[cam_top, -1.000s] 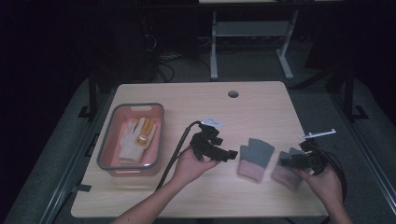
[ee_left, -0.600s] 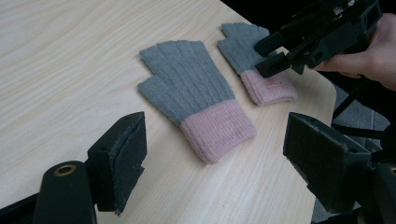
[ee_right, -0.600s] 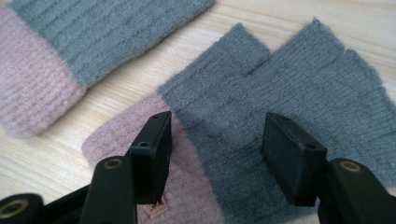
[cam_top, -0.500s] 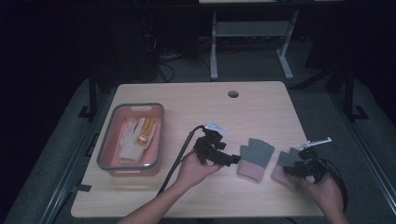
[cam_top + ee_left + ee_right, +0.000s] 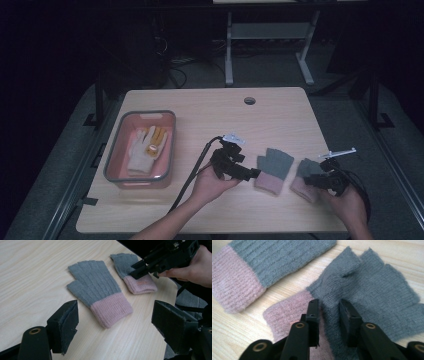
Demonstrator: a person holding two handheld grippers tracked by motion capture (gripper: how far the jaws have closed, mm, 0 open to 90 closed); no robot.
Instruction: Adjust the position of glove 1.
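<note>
The right claw point(image 5: 328, 322) is down on the right glove point(image 5: 372, 292), its jaws narrowed to a slim gap with a ridge of grey knit bunched between them near where grey meets the pink cuff. It looks like a pinch just taking hold; I cannot tell whether the fabric is truly gripped. Pinching mid-glove rather than at an edge probably makes sense because the glove lies flat on the bench point(image 5: 210, 110) and gives no free lip to catch.

The left claw point(image 5: 115, 322) hovers with jaws wide apart and nothing in them, aimed at the left glove point(image 5: 100, 292), which lies flat just ahead of it, cuff nearest. That cuff-first approach would suit grabbing the thicker ribbed end.

Well off to the left claw's left sits a pink bin point(image 5: 112, 170) holding a white glove point(image 5: 142, 147), possibly the intended destination.
</note>
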